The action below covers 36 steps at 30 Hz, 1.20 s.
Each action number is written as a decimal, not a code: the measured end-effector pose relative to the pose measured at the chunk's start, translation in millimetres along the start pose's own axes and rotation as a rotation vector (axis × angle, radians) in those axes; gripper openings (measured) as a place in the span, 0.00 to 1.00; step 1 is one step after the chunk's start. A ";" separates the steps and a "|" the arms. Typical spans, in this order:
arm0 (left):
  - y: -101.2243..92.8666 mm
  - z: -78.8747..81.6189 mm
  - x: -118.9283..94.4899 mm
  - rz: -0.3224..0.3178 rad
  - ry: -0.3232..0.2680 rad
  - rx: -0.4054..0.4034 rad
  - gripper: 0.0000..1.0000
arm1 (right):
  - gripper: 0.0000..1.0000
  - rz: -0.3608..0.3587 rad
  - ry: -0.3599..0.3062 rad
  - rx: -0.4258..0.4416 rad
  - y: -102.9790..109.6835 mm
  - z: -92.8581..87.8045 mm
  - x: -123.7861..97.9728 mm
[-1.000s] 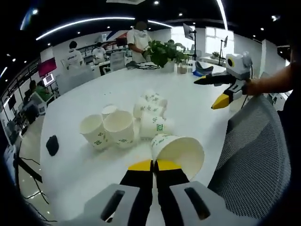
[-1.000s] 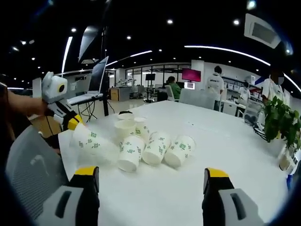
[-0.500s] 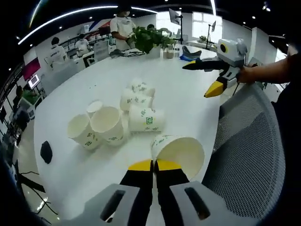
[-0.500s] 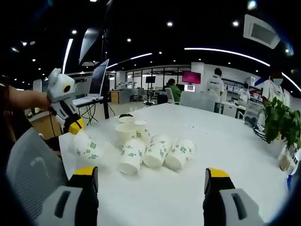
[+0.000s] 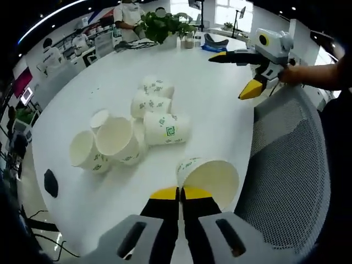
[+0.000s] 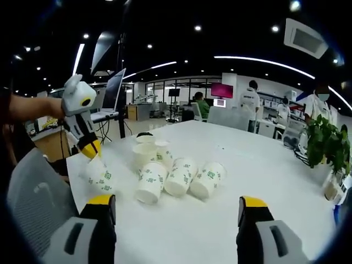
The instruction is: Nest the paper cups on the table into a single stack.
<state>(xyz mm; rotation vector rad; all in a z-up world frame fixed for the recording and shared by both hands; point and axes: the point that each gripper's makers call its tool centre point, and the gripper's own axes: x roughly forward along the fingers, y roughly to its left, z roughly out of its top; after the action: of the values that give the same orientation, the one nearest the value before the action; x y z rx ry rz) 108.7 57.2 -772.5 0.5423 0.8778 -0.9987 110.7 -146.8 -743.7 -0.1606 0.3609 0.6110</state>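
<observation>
At six o'clock my left gripper point(image 5: 180, 193) pinches a paper cup point(image 5: 209, 176) by its rim, lifted for nesting; loose cups point(image 5: 132, 129) lie at ten. My right gripper point(image 6: 179, 212) waits, jaws spread.

The left claw point(image 5: 179, 193) had grey moulded bodies with slotted openings, black jaws and yellow tips. The right claw point(image 6: 177, 208) matched: grey bodies, black jaws, yellow-capped tips, and a white housing where it showed from outside.
</observation>
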 end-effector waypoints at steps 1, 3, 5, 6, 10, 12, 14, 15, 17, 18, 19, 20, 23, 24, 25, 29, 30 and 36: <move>1.6 0.1 1.1 -0.003 0.014 -0.004 0.00 | 0.93 -0.001 0.000 -0.002 -0.2 0.0 0.1; 1.5 0.2 2.7 -0.013 0.028 -0.014 0.00 | 0.93 -0.002 0.002 -0.001 -0.9 -0.7 0.2; 1.1 0.8 3.8 -0.021 0.048 -0.016 0.00 | 0.93 -0.001 0.004 -0.001 -1.3 -1.5 0.3; 2.0 2.0 4.4 -0.022 0.056 -0.012 0.00 | 0.93 -0.001 0.005 0.000 -0.9 -1.4 0.3; 3.1 4.0 6.1 -0.030 0.089 -0.009 0.00 | 0.93 0.001 0.008 0.004 0.6 -1.1 0.6; 1.2 0.8 7.5 -0.044 0.124 -0.032 0.00 | 0.93 0.000 0.011 0.000 0.4 -1.8 0.6; 0.6 1.6 10.6 -0.052 0.135 -0.035 0.00 | 0.93 -0.003 0.012 -0.001 0.7 -1.1 0.2; -0.3 1.7 11.1 -0.057 0.140 -0.039 0.00 | 0.93 -0.005 0.013 0.000 0.2 -1.3 0.1; -2.0 3.4 12.5 -0.065 0.143 -0.044 0.00 | 0.93 -0.006 0.014 0.002 -0.8 -2.1 0.1; -2.8 4.2 12.4 -0.067 0.142 -0.043 0.00 | 0.93 -0.006 0.014 0.003 -1.5 -2.5 0.2; -4.1 6.0 12.4 -0.071 0.139 -0.040 0.00 | 0.93 -0.006 0.015 0.005 -2.5 -3.2 0.4; -3.3 6.4 13.2 -0.073 0.138 -0.040 0.00 | 0.92 -0.006 0.016 0.005 -2.9 -3.9 0.7; -4.2 8.5 14.0 -0.075 0.133 -0.042 0.00 | 0.92 -0.005 0.019 0.004 -3.0 -4.7 1.2; -3.6 9.8 14.6 -0.075 0.132 -0.042 0.00 | 0.92 -0.004 0.020 0.004 -2.8 -5.0 1.3; -3.0 10.9 15.2 -0.075 0.130 -0.045 0.00 | 0.92 -0.004 0.021 0.004 -2.7 -5.3 1.4; -3.2 15.3 15.6 -0.078 0.119 -0.051 0.00 | 0.92 -0.004 0.021 0.005 -3.0 -5.1 1.1; -3.2 16.0 15.7 -0.079 0.116 -0.052 0.00 | 0.92 -0.004 0.021 0.006 -3.1 -5.2 1.1; -0.6 20.7 19.6 -0.083 0.096 -0.053 0.00 | 0.92 -0.002 0.026 0.009 -1.4 -5.0 0.9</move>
<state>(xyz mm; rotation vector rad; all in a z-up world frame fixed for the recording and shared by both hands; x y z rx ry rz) 121.1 32.0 -777.4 0.5157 1.0159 -1.0286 110.8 -148.7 -748.7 -0.1603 0.3884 0.6060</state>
